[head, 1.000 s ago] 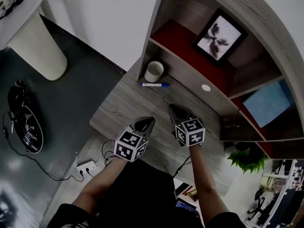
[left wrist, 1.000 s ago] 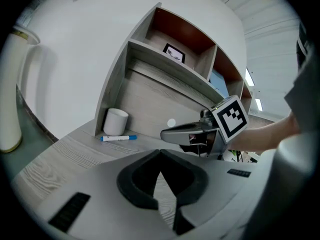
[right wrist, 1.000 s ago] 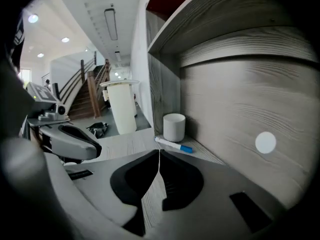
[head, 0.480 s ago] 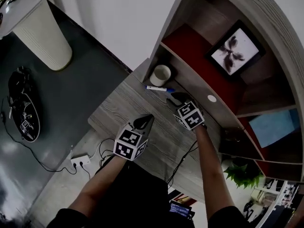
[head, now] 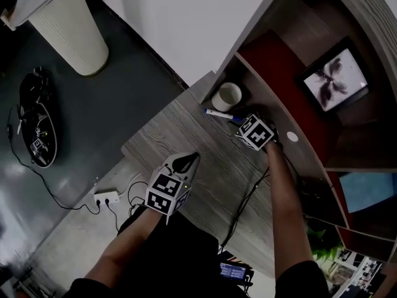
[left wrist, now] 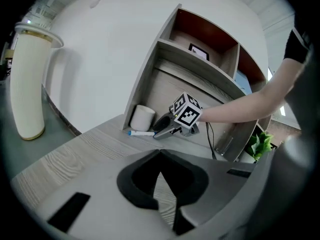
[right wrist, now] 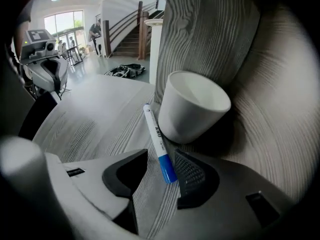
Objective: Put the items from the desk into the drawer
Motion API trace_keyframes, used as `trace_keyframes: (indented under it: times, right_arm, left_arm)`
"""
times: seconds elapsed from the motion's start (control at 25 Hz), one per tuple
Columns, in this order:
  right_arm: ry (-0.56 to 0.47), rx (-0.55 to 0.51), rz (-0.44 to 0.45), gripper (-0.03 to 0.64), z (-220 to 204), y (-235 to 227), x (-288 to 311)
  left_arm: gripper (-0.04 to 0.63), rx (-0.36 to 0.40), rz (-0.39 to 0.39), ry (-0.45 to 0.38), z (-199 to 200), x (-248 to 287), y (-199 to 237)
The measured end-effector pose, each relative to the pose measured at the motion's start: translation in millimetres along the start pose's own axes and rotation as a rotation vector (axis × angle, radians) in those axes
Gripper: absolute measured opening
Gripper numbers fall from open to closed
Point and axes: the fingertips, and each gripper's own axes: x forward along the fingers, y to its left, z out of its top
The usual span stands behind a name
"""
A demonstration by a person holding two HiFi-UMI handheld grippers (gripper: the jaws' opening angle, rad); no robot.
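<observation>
Your marker is white with a blue cap and small dark print along its barrel. Your desk is grey wood grain, streaked paler and darker. Your cup is plain white, without pattern. Your left gripper is pale grey with black pads, and its cube carries black-and-white square markers. You see a deep red shelf back. The framed picture has a black frame, a white ground and a dark motif. The panel is blue, the plant green, the wall white, the floor dark grey, the ribbed column cream.
</observation>
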Motion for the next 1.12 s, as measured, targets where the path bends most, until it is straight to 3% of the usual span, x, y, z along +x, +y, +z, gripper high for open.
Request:
trace_keyframes:
  times: [0.28,0.48,1.12]
  right_arm:
    - [0.101,0.03,0.13,0.139,-1.3,-0.8,8.9]
    - [0.12,0.095,0.19,0.081,-1.8,9.1,8.7]
    - [0.153,-0.077,0.057,0.075,-1.6,19.5,6.1]
  left_arm:
    - [0.016,-0.044,0.035,-0.008,-3.9,-8.4,14.3]
    - [0.017,-0.055,0.04,-0.007,-6.8,-11.9,14.1]
    - [0.016,-0.026,0.029,-0.007,-6.4,-23.6,9.9]
